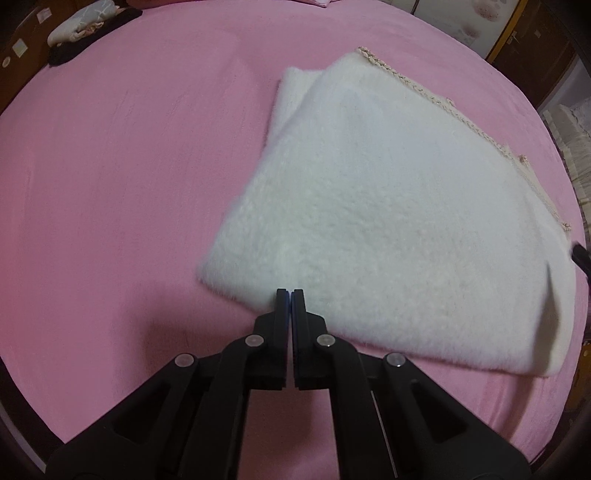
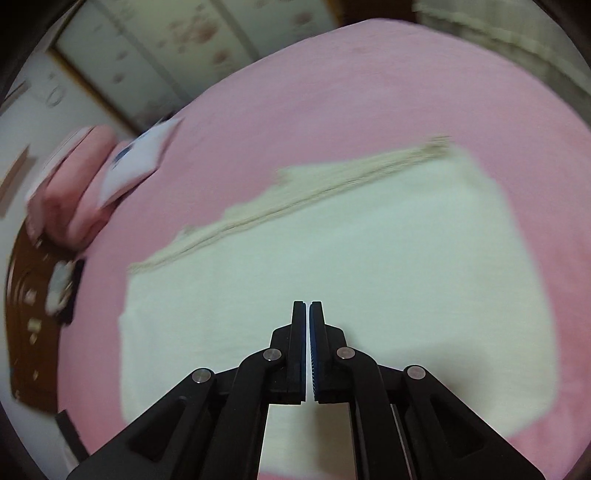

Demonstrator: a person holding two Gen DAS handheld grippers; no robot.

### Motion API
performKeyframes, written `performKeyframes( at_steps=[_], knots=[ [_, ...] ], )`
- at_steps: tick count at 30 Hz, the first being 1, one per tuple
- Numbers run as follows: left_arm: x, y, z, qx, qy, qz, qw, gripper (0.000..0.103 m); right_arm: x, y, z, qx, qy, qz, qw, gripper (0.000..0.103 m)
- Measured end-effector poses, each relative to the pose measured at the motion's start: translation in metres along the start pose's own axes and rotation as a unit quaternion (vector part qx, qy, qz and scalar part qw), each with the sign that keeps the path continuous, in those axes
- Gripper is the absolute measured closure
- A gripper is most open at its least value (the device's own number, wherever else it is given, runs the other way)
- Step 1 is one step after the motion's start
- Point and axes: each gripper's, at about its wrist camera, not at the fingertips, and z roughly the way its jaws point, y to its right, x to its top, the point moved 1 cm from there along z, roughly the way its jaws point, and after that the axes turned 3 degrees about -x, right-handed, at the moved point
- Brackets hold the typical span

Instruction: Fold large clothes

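A white fluffy garment (image 1: 388, 221) lies folded into a flat rectangle on the pink bed (image 1: 110, 184), with a beaded trim (image 1: 424, 99) along its far edge. My left gripper (image 1: 290, 293) is shut and empty, its tips at the garment's near edge. In the right wrist view the same garment (image 2: 351, 258) fills the middle, blurred, its trim (image 2: 295, 203) on the far side. My right gripper (image 2: 307, 304) is shut and empty, hovering over the garment.
A pile of dark and light clothes (image 1: 85, 26) lies at the bed's far left corner. Pink pillows (image 2: 70, 199) and a white item (image 2: 136, 158) sit at the left in the right wrist view. A wardrobe (image 2: 155, 48) stands behind.
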Motion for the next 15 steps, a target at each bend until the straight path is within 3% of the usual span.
performKeyframes(
  at_steps=[3, 6, 8, 9, 14, 15],
  knots=[
    [-0.011, -0.006, -0.001, -0.006, -0.016, -0.024, 0.9995, 0.102, -0.003, -0.06, 0.036, 0.011, -0.024, -0.047, 0.999, 0.101],
    [-0.023, -0.016, 0.005, -0.017, -0.033, -0.062, 0.9974, 0.102, -0.014, -0.085, 0.07, 0.005, -0.058, -0.064, 0.996, 0.101],
    [-0.028, -0.022, 0.006, -0.03, -0.027, -0.084, 0.9957, 0.102, -0.027, -0.091, 0.091, -0.018, -0.077, -0.064, 0.995, 0.101],
    [-0.028, -0.023, 0.006, -0.037, -0.023, -0.092, 0.9948, 0.102, -0.065, -0.113, 0.084, -0.024, -0.077, -0.065, 0.995, 0.101],
    [-0.019, -0.031, 0.015, -0.078, -0.011, -0.145, 0.9864, 0.097, -0.082, -0.144, 0.102, -0.072, -0.08, -0.095, 0.99, 0.101],
    [-0.015, -0.032, 0.017, -0.088, -0.01, -0.159, 0.9834, 0.091, -0.083, -0.151, 0.106, -0.084, -0.081, -0.106, 0.987, 0.101]
  ],
)
